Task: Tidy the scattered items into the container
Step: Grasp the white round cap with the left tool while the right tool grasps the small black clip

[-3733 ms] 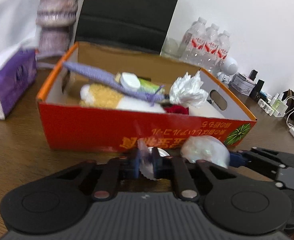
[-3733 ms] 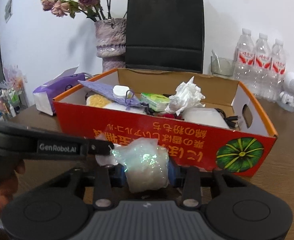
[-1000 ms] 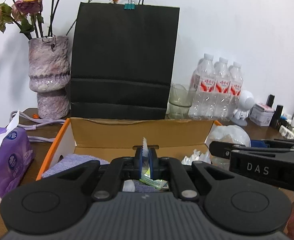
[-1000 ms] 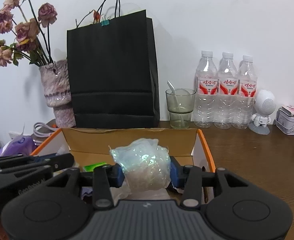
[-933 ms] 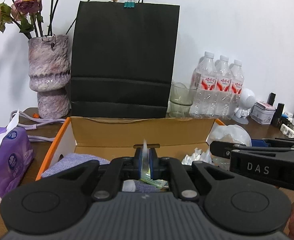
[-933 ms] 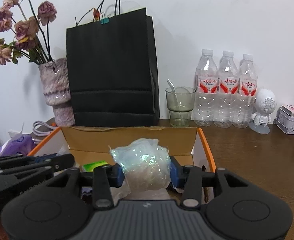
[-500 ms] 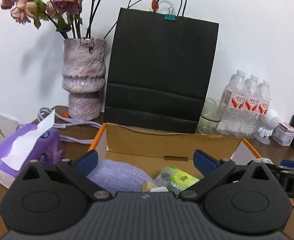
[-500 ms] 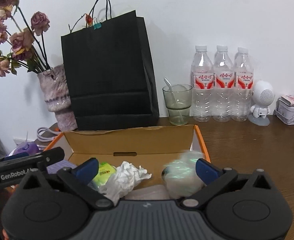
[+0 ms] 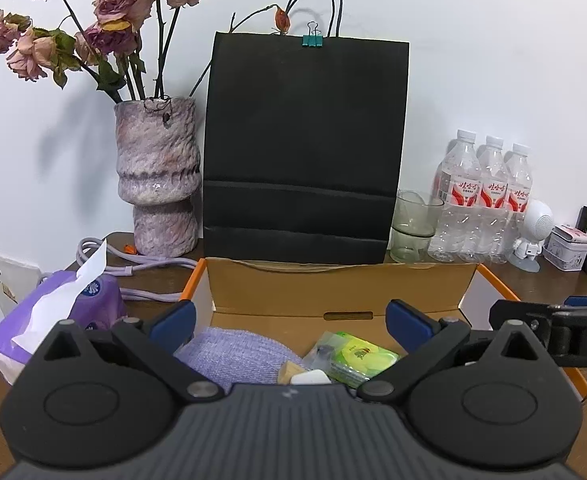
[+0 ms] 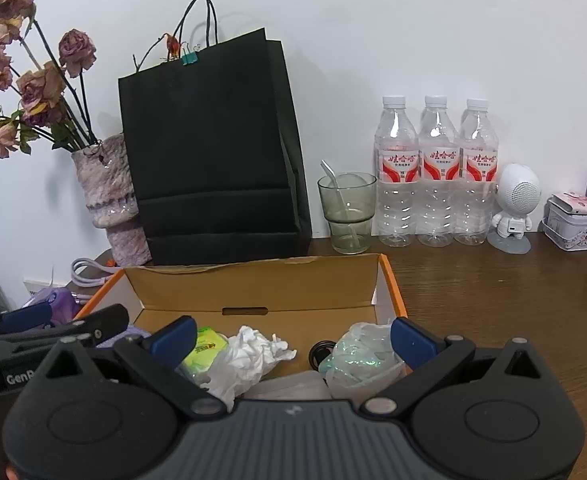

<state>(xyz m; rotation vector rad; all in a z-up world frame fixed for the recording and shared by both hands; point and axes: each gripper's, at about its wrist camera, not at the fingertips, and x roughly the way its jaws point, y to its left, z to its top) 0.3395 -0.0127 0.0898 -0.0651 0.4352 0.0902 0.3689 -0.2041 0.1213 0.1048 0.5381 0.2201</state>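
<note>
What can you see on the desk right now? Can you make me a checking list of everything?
Surface: brown wooden table.
Job's things: cardboard box holds crumpled tissue, shiny plastic wad, green packet, purple knit cloth.
Clutter: tissue pack, glass, three water bottles, white robot figure, tin.
Grippers: left gripper open, empty; right gripper open, empty; both have just been opening.
Cables: purple cable.
Surroundings: black paper bag, vase, white wall.
</note>
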